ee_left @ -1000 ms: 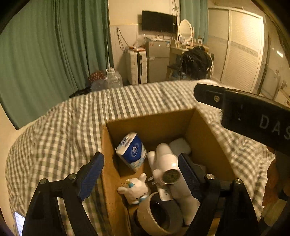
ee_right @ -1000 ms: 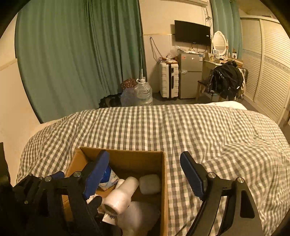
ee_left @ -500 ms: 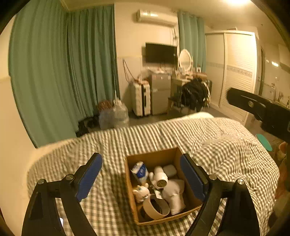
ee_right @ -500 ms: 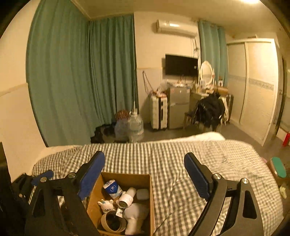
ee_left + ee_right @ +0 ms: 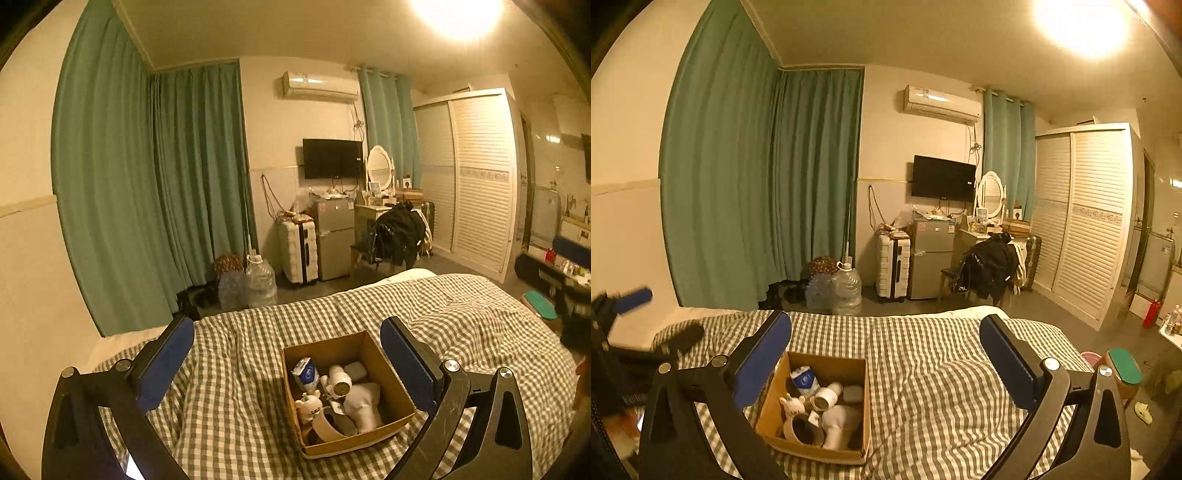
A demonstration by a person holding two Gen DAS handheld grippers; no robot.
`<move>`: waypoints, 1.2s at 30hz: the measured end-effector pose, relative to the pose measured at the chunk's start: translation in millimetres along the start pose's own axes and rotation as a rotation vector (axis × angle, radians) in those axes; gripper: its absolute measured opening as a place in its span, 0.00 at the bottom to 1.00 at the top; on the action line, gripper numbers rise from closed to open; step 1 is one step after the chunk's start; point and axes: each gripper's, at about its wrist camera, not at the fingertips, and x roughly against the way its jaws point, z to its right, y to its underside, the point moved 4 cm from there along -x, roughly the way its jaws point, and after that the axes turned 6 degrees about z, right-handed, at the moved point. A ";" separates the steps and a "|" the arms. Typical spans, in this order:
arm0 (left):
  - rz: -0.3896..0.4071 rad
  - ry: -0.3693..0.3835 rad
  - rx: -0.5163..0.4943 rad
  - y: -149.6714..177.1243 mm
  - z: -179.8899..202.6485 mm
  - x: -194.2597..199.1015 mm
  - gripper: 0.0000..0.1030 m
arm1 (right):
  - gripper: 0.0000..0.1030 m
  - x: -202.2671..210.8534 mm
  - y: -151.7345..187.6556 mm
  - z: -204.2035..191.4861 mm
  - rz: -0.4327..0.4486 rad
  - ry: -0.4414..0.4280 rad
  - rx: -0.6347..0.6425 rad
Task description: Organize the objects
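An open cardboard box (image 5: 354, 445) stands on the checked bed cover. In it lie a blue-and-white tissue pack (image 5: 306, 373), a white hair dryer (image 5: 341, 384), a small white plush toy (image 5: 310, 404), a roll of tape (image 5: 328, 426) and a white bundle (image 5: 364, 402). My left gripper (image 5: 286, 326) hovers high above and behind the box, its jaws opening wide with nothing between them. My right gripper (image 5: 885, 323) hangs the same way, right of the box (image 5: 812, 452), jaws opening and empty. The left gripper's blurred blue fingertip (image 5: 631, 299) shows at the right wrist view's left edge.
The bed (image 5: 942, 398) fills the foreground. Beyond its far edge are water bottles (image 5: 260, 282), a white suitcase (image 5: 299, 251), a small fridge (image 5: 334, 240) and a chair draped with black clothes (image 5: 399, 232). Green curtains hang left; a slatted wardrobe (image 5: 1082, 229) stands right.
Both grippers have risen and drawn back from the box, which now looks small and far below. Both pairs of jaws have spread wider. The views have tilted up to show the room.
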 end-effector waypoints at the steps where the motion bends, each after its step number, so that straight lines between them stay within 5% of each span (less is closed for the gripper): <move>1: 0.004 -0.001 -0.001 3.9 0.1 1.6 1.00 | 1.00 5.3 8.8 -0.7 0.010 0.001 -0.005; 7: 0.022 -0.012 -0.012 33.8 7.7 1.6 1.00 | 1.00 2.0 62.5 -10.1 0.003 -0.008 -0.004; 22: -0.013 -0.204 0.001 154.1 -3.1 -11.6 1.00 | 1.00 -21.6 186.7 -18.0 -0.060 0.078 0.015; 27: -0.108 -0.165 0.043 182.2 -5.3 -24.9 1.00 | 1.00 -16.6 196.5 -18.6 -0.056 0.094 0.017; 36: -0.094 -0.156 0.042 179.9 -4.1 -18.4 1.00 | 1.00 -22.9 195.8 -26.0 -0.064 0.097 0.051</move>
